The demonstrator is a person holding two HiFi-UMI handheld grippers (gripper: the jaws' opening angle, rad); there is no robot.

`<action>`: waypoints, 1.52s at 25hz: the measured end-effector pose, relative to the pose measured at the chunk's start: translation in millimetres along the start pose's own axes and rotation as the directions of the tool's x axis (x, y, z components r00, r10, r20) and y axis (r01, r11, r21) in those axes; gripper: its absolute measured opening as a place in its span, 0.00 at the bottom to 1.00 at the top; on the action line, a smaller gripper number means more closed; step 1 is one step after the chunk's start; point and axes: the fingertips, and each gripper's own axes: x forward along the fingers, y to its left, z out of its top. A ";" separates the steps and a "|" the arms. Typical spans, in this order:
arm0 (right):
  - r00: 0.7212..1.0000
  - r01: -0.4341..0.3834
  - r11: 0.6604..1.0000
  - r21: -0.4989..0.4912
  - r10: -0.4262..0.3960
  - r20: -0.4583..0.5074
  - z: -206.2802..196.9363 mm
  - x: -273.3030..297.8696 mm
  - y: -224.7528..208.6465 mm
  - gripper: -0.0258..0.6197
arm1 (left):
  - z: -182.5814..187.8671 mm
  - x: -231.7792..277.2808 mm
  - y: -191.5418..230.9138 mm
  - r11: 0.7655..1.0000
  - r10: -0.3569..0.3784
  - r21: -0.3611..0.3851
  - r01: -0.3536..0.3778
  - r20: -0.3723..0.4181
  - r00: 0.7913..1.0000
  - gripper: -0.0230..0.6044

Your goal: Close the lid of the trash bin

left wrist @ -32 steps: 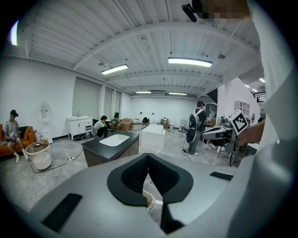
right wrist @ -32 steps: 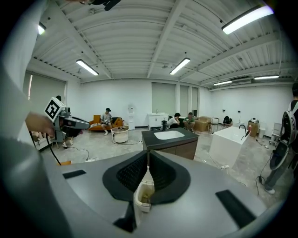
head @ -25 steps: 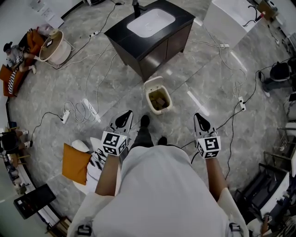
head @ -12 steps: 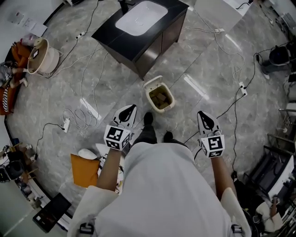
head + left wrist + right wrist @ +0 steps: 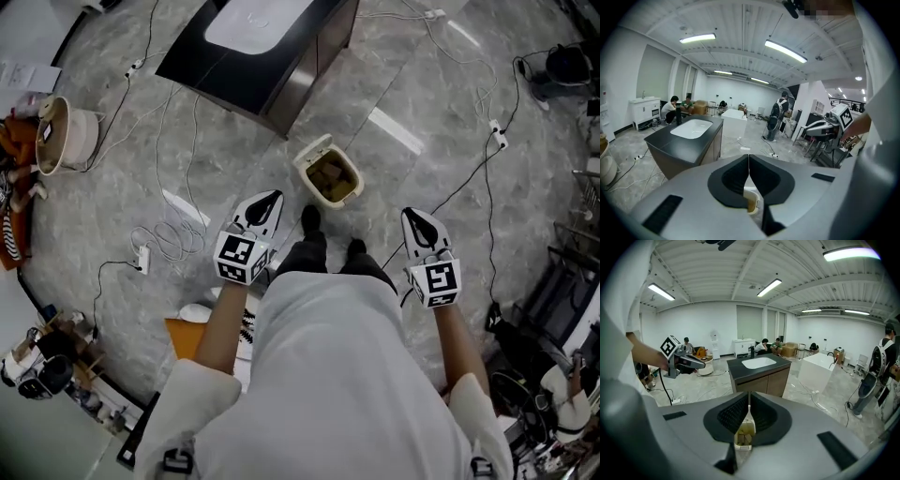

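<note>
A small cream trash bin (image 5: 332, 178) stands on the grey floor with its lid (image 5: 313, 150) tipped open at the back and brown scraps inside. My left gripper (image 5: 270, 197) hovers shut to the bin's lower left, apart from it. Level with it, my right gripper (image 5: 411, 216) is shut to the bin's lower right. In the left gripper view the jaws (image 5: 748, 161) meet, with the bin (image 5: 751, 202) below them. The right gripper view shows the jaws (image 5: 749, 409) together above the open bin (image 5: 744, 437). Neither holds anything.
A dark cabinet with a white sink (image 5: 255, 37) stands just behind the bin. Cables and a power strip (image 5: 142, 255) trail over the floor at left, with more cables (image 5: 483, 141) at right. An orange bag (image 5: 185, 336) lies behind my left arm. My shoes (image 5: 311, 220) are next to the bin.
The person has stepped nearer the bin, and the cabinet has slid toward the picture's top. Both grippers have moved forward and lower, still shut.
</note>
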 end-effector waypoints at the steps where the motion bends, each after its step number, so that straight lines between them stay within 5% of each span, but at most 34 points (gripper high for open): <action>1: 1.000 0.010 1.000 0.009 -0.010 -0.006 0.5 4.2 1.4 0.09 | -3.3 5.5 6.1 1.000 -0.015 -0.002 0.015 -0.014 1.000 0.07; 12: 0.988 0.115 0.981 0.159 -0.096 -0.124 -27.4 37.8 7.6 0.09 | -44.2 82.0 53.7 0.983 -0.171 -0.084 0.161 -0.137 0.976 0.07; 29: 0.977 0.098 0.959 0.266 -0.042 -0.209 -78.7 81.8 28.9 0.09 | -132.9 176.4 83.0 0.967 -0.238 -0.163 0.196 -0.300 0.924 0.07; 32: 0.977 0.084 0.955 0.283 -0.022 -0.213 -91.1 94.9 28.2 0.09 | -152.2 194.8 84.6 0.957 -0.272 -0.193 0.217 -0.336 0.902 0.22; 38: 0.976 0.057 0.948 0.314 0.013 -0.216 -109.4 115.6 32.0 0.09 | -186.8 219.3 98.8 0.961 -0.265 -0.187 0.203 -0.413 0.872 0.23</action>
